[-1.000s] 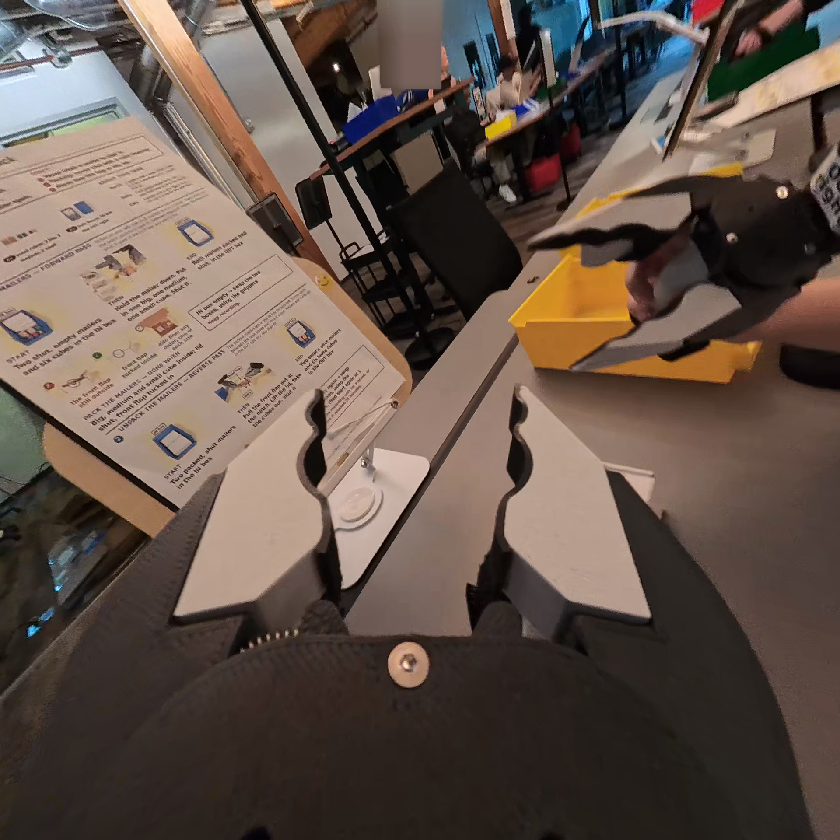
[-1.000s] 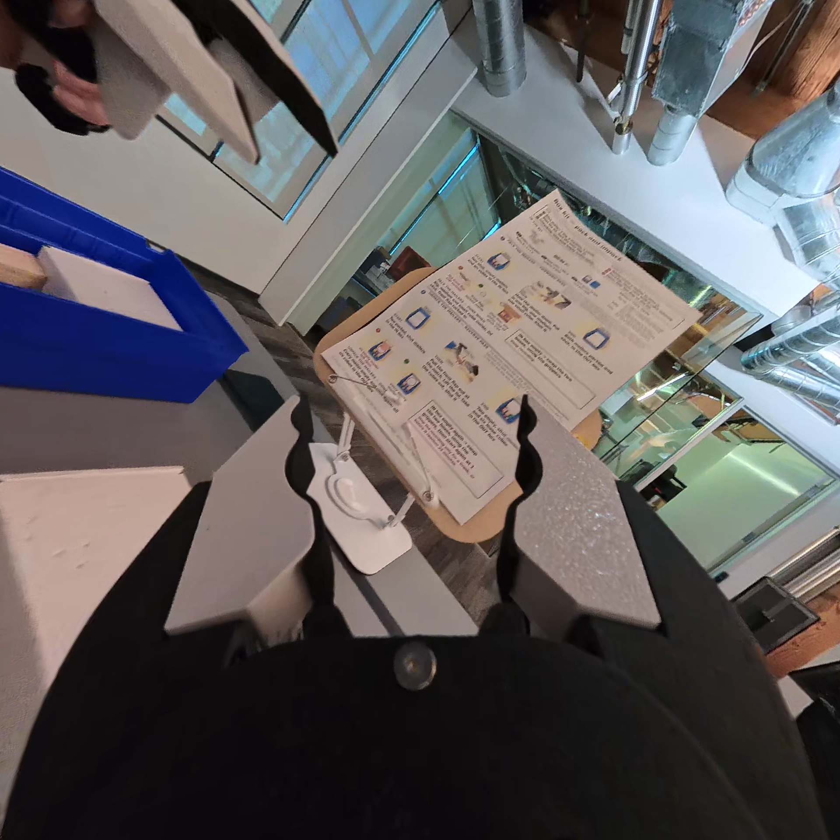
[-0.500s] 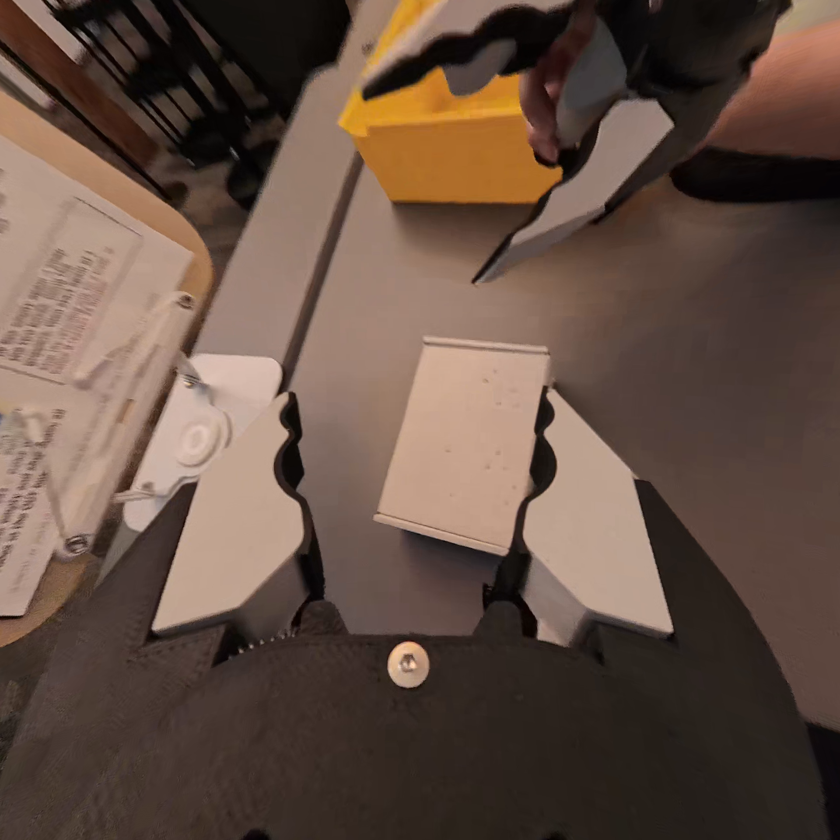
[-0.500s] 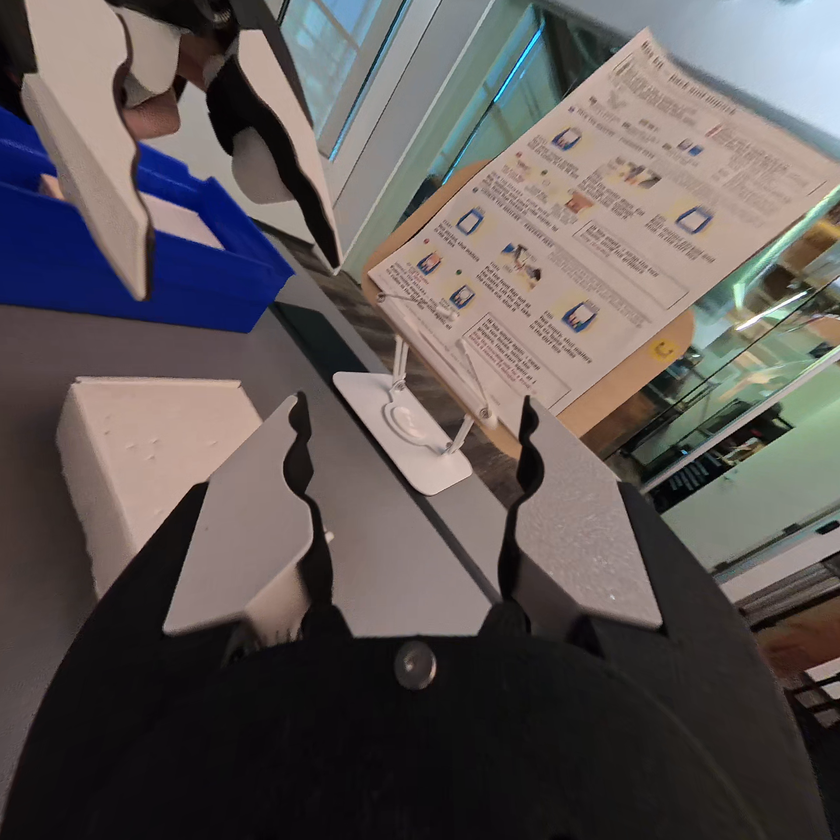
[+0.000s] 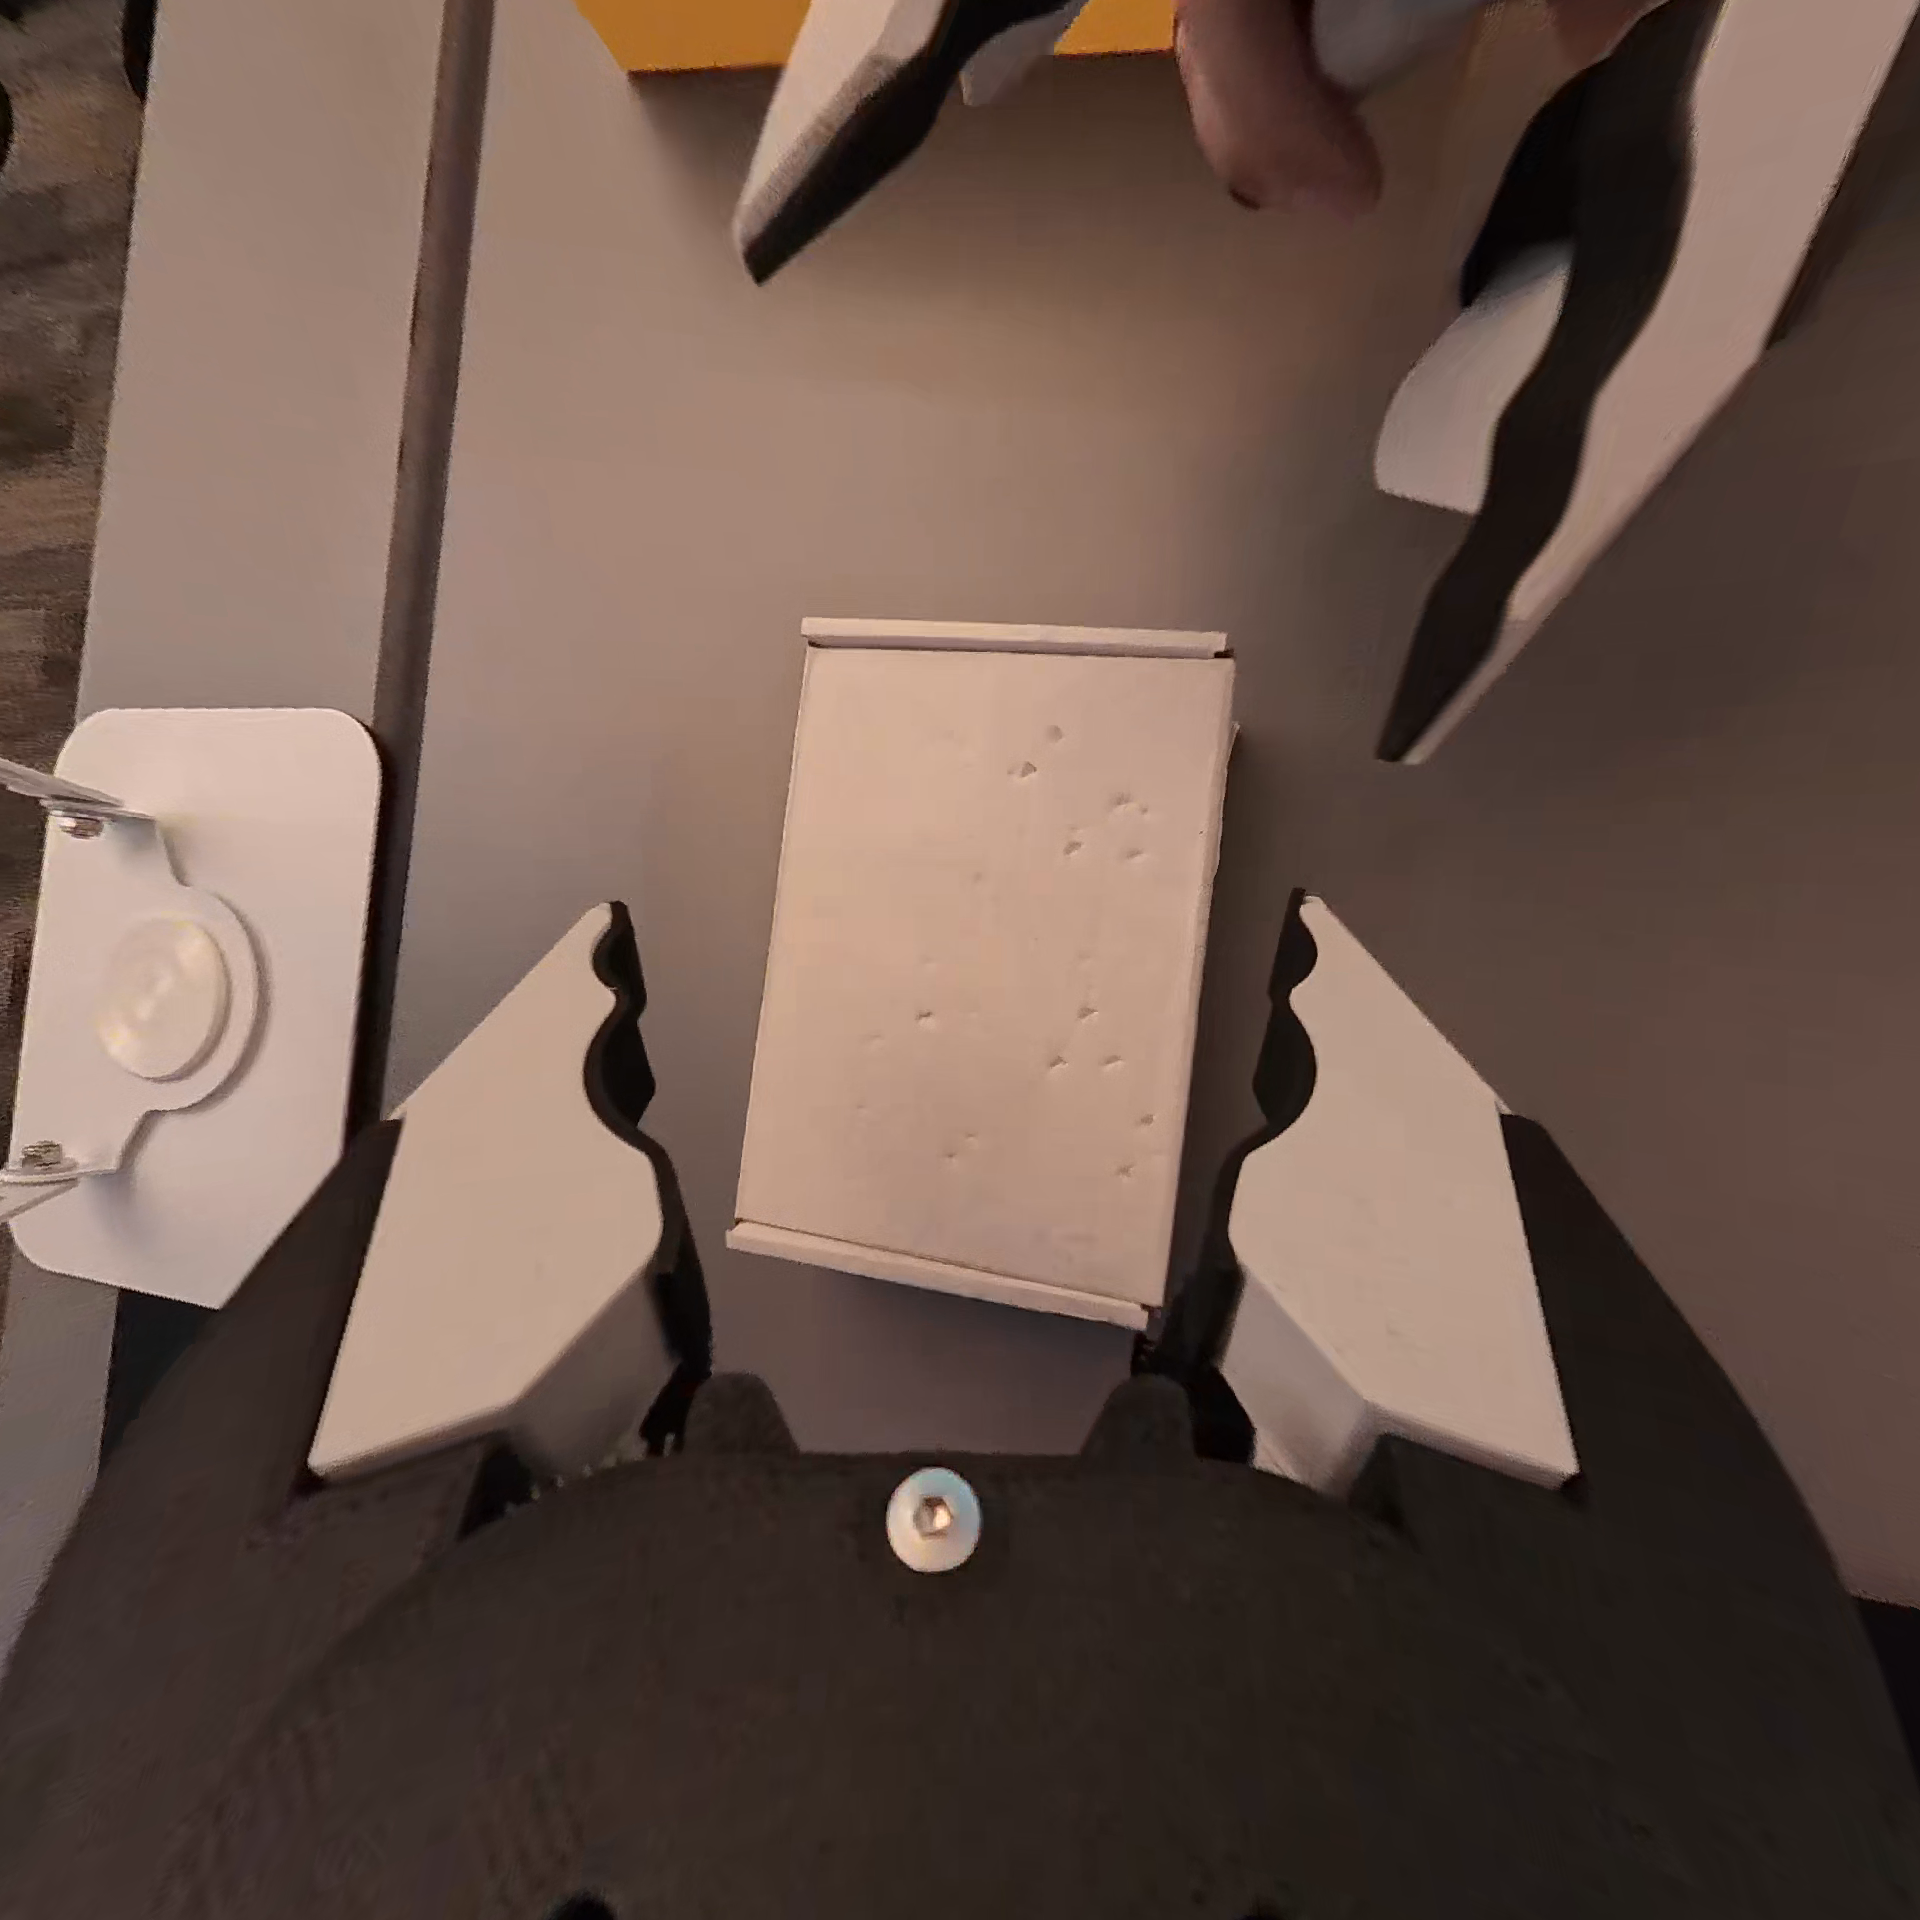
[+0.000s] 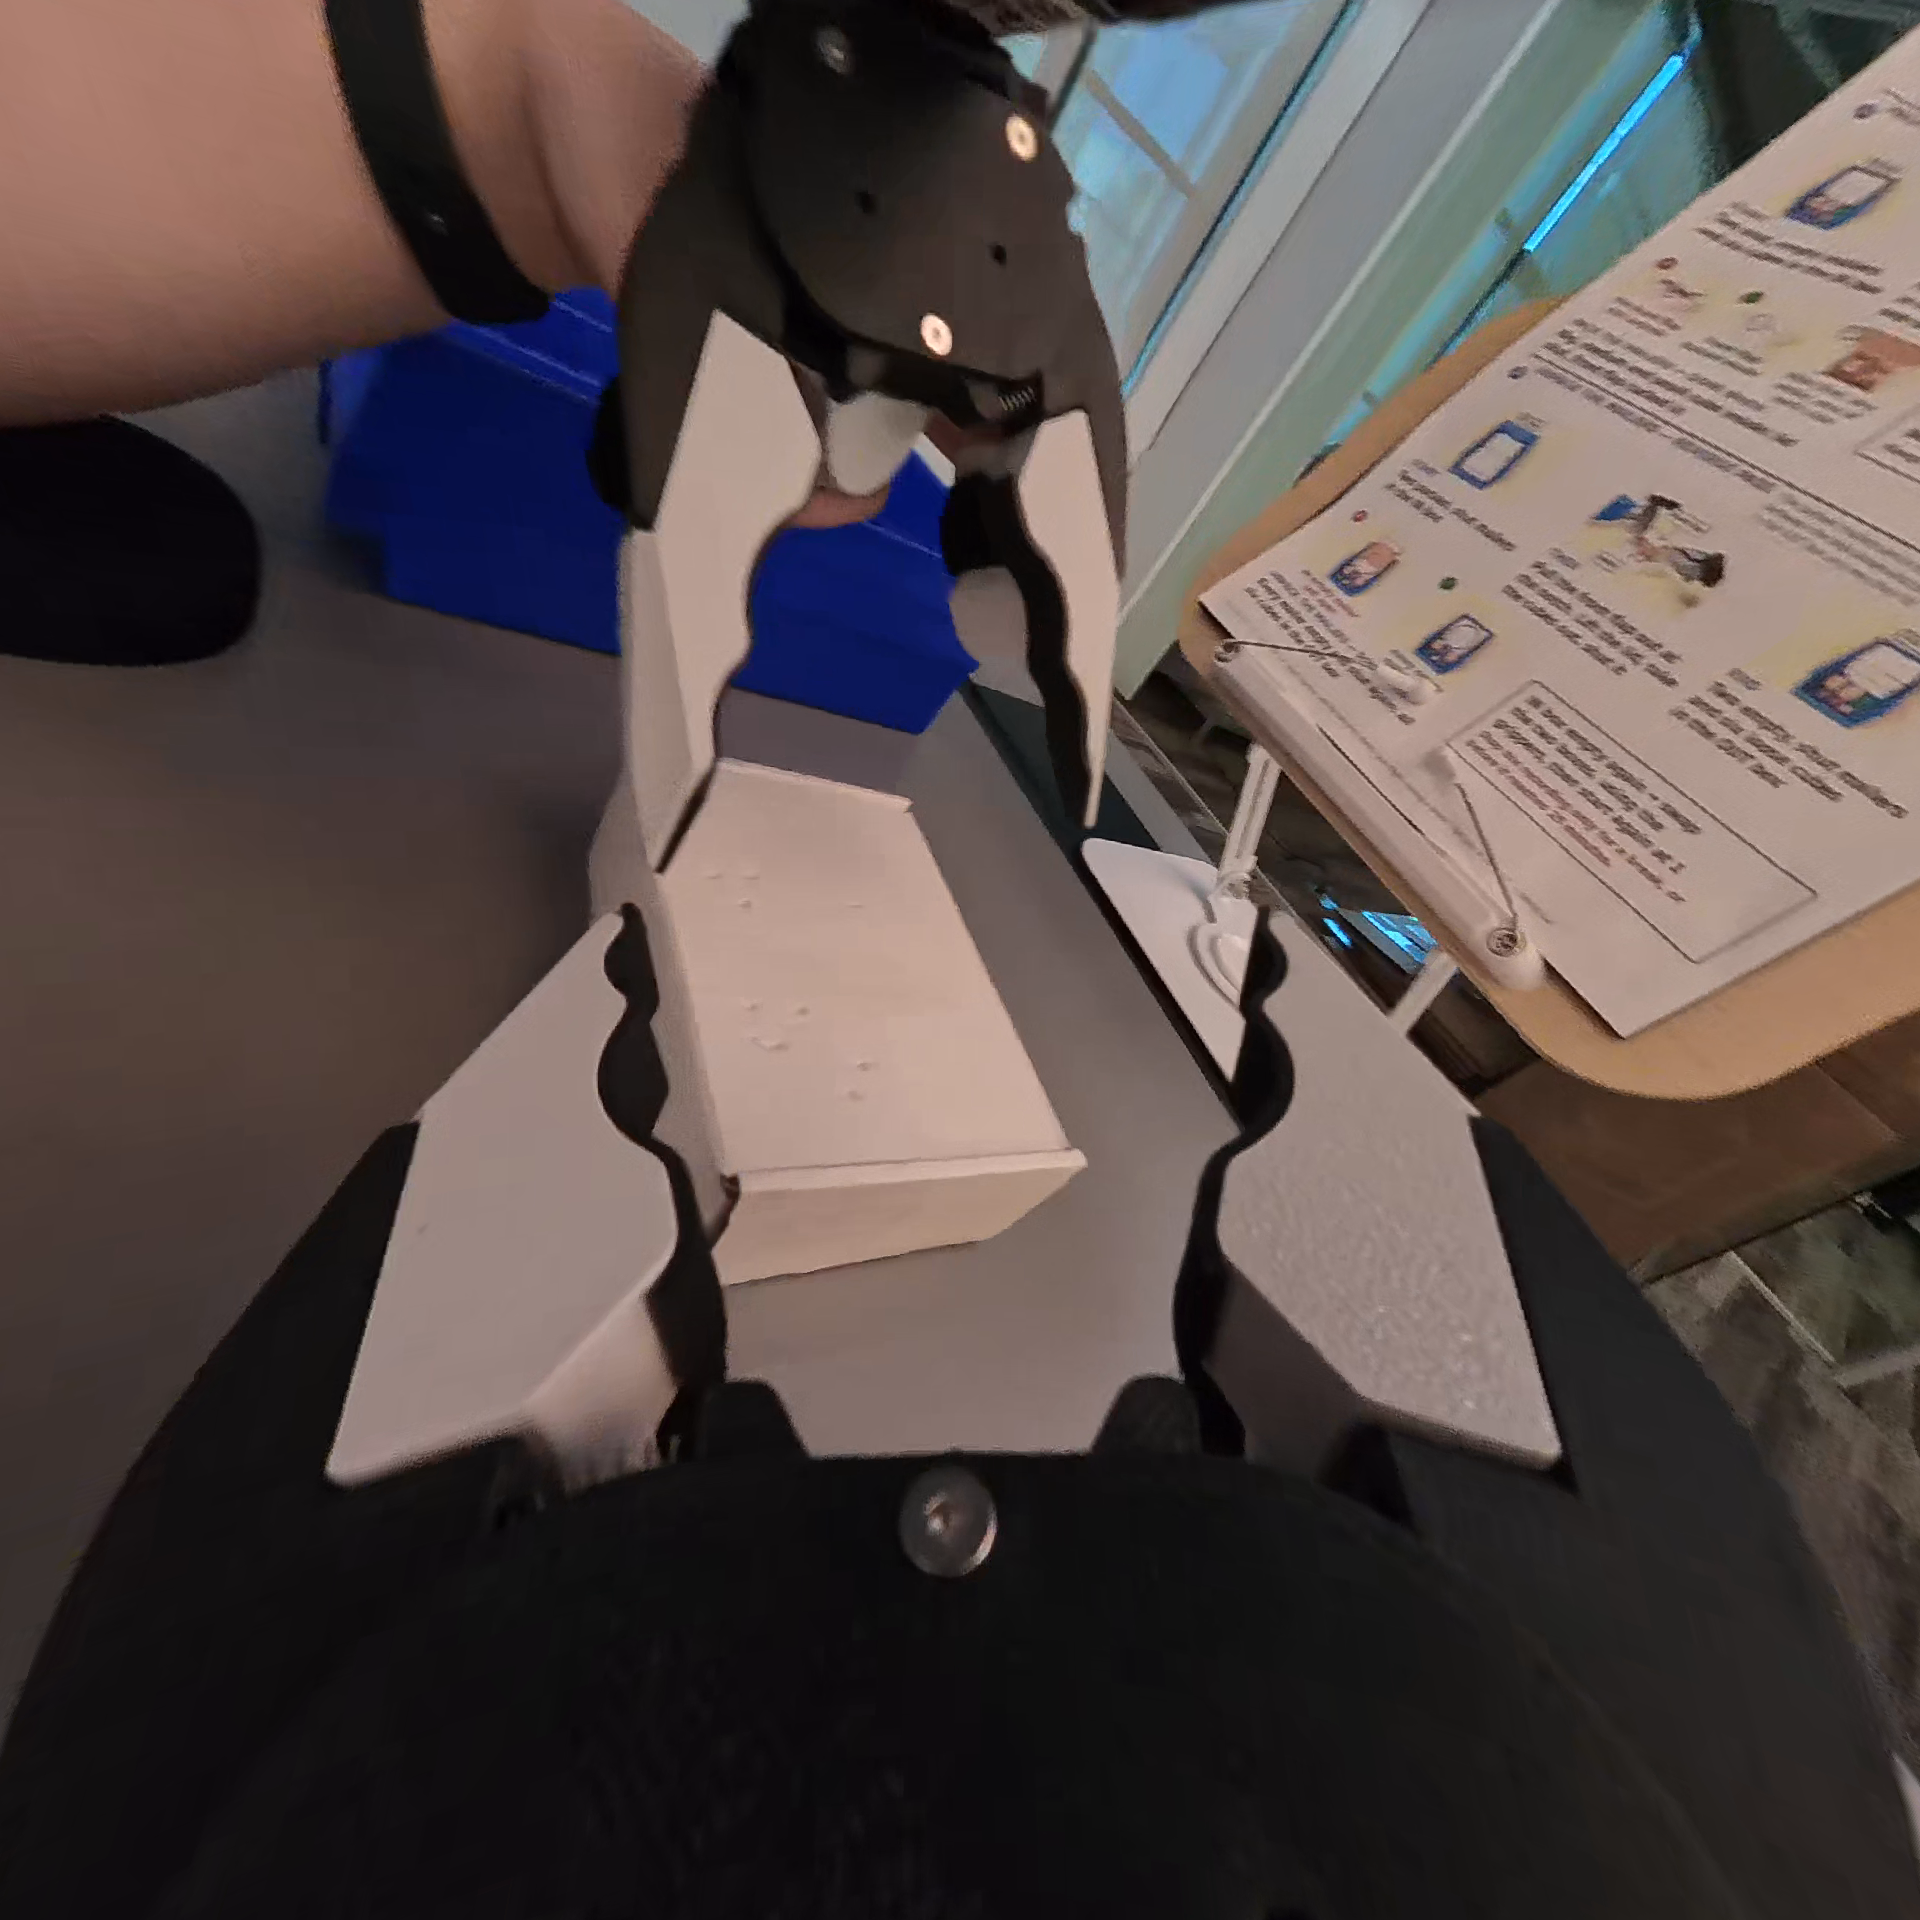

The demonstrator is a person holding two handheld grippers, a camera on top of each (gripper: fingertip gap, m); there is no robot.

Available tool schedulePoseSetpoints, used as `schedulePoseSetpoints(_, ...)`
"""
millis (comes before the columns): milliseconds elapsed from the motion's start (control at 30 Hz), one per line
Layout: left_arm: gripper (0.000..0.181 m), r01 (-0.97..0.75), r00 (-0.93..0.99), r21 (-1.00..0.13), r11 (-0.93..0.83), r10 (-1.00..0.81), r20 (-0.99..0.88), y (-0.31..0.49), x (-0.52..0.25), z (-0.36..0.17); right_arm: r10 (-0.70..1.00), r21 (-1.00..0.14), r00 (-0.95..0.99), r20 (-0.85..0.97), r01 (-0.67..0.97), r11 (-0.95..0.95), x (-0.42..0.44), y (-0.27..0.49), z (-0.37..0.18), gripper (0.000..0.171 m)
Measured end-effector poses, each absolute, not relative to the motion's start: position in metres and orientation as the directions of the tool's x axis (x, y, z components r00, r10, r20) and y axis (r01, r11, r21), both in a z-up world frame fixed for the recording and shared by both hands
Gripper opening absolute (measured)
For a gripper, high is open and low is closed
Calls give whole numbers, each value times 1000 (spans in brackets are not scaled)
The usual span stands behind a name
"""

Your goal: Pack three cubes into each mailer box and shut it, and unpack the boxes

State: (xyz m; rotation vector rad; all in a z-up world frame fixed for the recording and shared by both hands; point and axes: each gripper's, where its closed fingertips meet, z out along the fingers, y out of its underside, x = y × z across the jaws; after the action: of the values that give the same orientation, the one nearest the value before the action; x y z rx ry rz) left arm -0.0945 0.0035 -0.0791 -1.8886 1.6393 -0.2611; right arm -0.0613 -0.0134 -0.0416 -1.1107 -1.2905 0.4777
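Observation:
A shut white mailer box (image 5: pixel 987 966) lies flat on the grey table (image 5: pixel 644 499). My left gripper (image 5: pixel 956 909) is open and points straight down at the box, with one finger on each long side and not touching it. My right gripper (image 6: pixel 943 920) is open and empty, facing the box (image 6: pixel 862 997) from its near end. The right gripper shows at the top of the left wrist view (image 5: pixel 1075 509), beyond the box's far end. The left gripper shows in the right wrist view (image 6: pixel 878 842), hanging just above the box. No cubes are in view.
A yellow bin (image 5: pixel 707 42) sits past the box's far end. A blue bin (image 6: pixel 499 499) stands behind the left gripper. An instruction sheet (image 6: pixel 1610 644) leans on a stand whose white base (image 5: pixel 197 997) sits at the table edge.
Both grippers have tilted down toward the table. The left gripper has moved over the box and now straddles it. The right gripper has come closer to the box's end.

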Motion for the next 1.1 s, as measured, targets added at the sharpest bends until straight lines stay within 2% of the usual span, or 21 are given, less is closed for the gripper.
schedulePoseSetpoints(533, 137, -871, 254, -467, -153, -954, -162, 18, -104, -127, 829, -806, 171, 533, 399, 436, -66, -16, -75, 111)
schedulePoseSetpoints(833, 125, -893, 254, -414, -178, -957, -137, 14, -105, -136, 814, -763, 129, 567, 454, 460, -68, -17, -89, 111)
schedulePoseSetpoints(900, 115, -893, 244, -415, -175, -962, -120, 10, -104, -136, 808, -751, 119, 577, 465, 468, -69, -18, -91, 111)
schedulePoseSetpoints(1100, 114, -888, 261, -419, -189, -958, -122, 14, -104, -135, 800, -736, 108, 590, 479, 478, -69, -18, -94, 110)
